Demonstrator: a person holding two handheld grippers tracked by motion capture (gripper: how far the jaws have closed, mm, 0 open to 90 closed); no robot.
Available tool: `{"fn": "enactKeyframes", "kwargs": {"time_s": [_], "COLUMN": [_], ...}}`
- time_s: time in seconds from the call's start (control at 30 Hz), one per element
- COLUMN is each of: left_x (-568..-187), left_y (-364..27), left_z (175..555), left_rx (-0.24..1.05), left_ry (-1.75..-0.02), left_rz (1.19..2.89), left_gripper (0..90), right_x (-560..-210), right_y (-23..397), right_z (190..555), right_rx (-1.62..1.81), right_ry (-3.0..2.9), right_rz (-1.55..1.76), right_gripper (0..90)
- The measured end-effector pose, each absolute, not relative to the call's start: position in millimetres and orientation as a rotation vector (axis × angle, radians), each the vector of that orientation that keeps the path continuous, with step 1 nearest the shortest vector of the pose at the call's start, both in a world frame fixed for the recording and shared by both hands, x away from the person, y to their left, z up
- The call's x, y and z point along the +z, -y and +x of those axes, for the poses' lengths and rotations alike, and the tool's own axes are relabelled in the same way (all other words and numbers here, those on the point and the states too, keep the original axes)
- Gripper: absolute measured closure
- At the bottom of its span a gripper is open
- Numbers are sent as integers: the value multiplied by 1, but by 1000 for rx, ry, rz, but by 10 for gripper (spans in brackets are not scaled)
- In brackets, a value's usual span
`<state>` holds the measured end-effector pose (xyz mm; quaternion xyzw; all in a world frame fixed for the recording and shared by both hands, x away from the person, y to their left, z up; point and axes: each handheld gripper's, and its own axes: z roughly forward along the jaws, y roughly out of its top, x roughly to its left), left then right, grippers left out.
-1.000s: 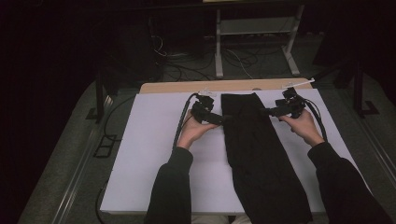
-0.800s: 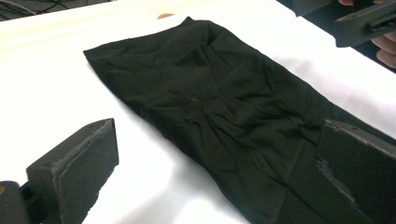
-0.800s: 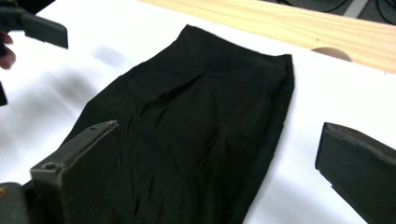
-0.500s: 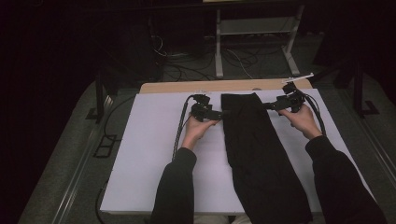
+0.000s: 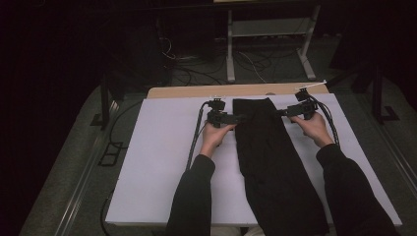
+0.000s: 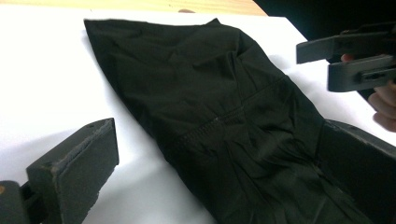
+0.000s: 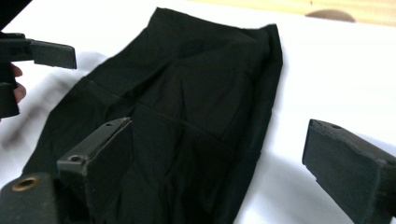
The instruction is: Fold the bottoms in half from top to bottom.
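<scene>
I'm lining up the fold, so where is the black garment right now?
In the high view the black garment lies lengthwise on the white table, right of centre, its far end between the two open tongs.

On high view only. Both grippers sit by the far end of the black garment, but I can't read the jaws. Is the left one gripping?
Observer: No. The left gripper is wide open. The black garment has its side edge between the jaws, with no pad pressing on it.
Operator: Right one?
Observer: The right gripper is open too, and its jaws have just been closing slightly. One jaw is over the cloth and the other over the white table.
Operator: Any fabric landmark?
Observer: A stitched seam crosses the cloth just ahead of the left jaws.
</scene>
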<state>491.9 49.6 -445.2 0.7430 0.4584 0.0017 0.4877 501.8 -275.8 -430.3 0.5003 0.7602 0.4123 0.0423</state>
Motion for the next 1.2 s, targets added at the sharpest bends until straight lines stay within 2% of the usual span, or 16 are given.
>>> {"fn": "enactKeyframes", "kwargs": {"time_s": [0.3, 0.37, 0.63, 0.9, 1.1, 1.2], "left_x": [-452, -452, -456, -457, -458, -459], "left_y": [-50, -50, -49, -43, -39, -39], "left_z": [495, 495, 495, 496, 495, 495], "left_rx": [-31, -28, -32, -31, -7, -11], "left_ry": [-1145, -1162, -1176, -1165, -1188, -1222], "left_rz": [1802, 1800, 1827, 1834, 1846, 1835], "left_gripper": [1, 42, 89, 156, 253, 357], "right_x": [-443, -444, -450, -454, -455, -455], "right_y": [277, 276, 273, 268, 265, 265], "right_z": [508, 509, 511, 511, 511, 511], "right_rx": [1264, 1255, 1234, 1207, 1209, 1191], "right_ry": [-2351, -2355, -2368, -2360, -2332, -2322], "right_rz": [1577, 1576, 1601, 1594, 1608, 1614], "right_gripper": [156, 188, 303, 377, 492, 589]}}
